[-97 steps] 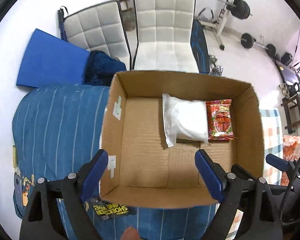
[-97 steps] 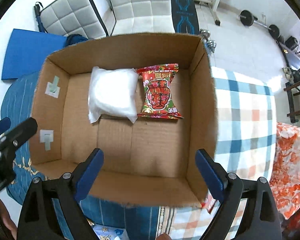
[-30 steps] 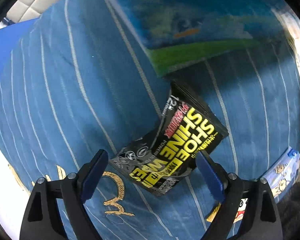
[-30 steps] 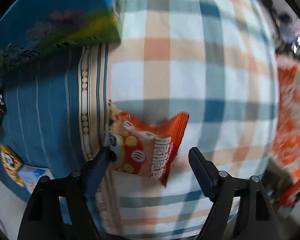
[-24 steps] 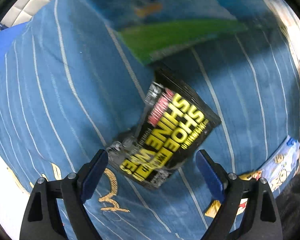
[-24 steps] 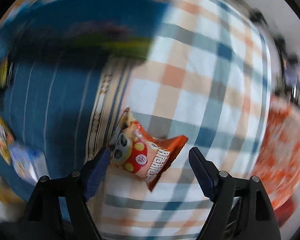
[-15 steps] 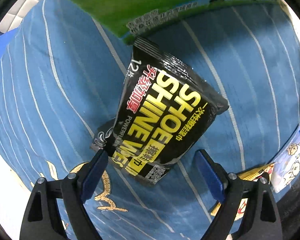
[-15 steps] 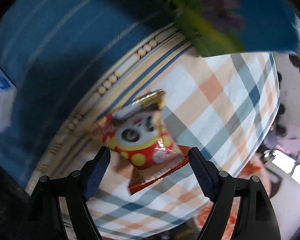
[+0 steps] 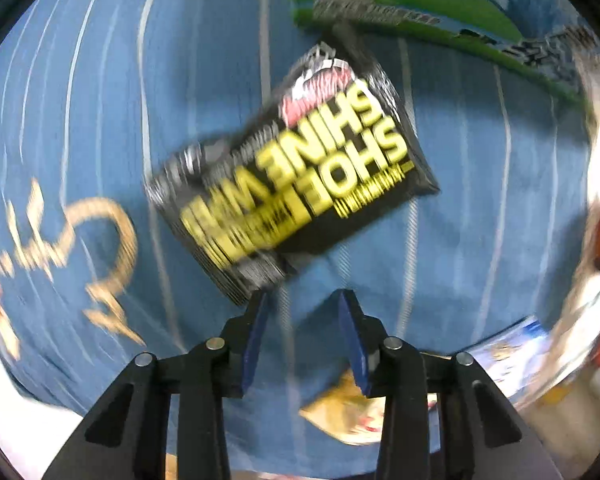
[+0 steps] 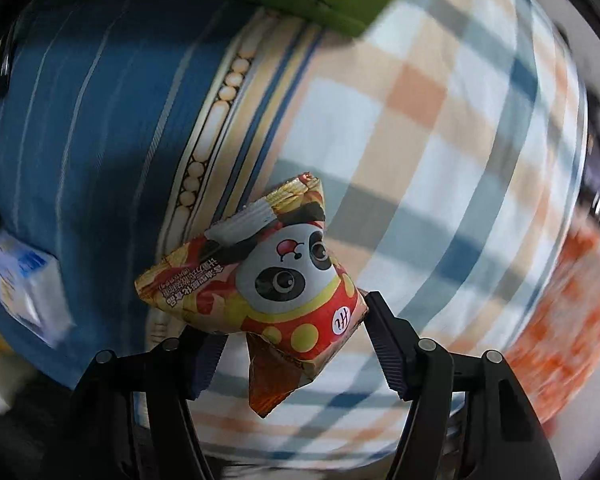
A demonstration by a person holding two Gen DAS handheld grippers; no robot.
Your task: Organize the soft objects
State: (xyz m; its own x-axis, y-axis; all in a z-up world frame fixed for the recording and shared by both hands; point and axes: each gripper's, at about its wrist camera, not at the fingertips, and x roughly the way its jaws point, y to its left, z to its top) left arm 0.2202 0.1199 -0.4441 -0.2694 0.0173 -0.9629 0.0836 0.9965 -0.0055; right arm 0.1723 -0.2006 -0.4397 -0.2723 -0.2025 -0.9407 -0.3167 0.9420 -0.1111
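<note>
Our left gripper (image 9: 302, 338) has just been closing and now stands together with nothing between the jaws; the black shoe-shine pouch (image 9: 296, 168) lies just ahead of the tips on the blue striped cloth (image 9: 100, 120), long axis slanting up to the right. Our right gripper (image 10: 288, 344) (jaws also just closing) looks clamped on the panda snack bag (image 10: 268, 276), though its left pad is hidden behind the bag. Blur smears the left view's edges.
</note>
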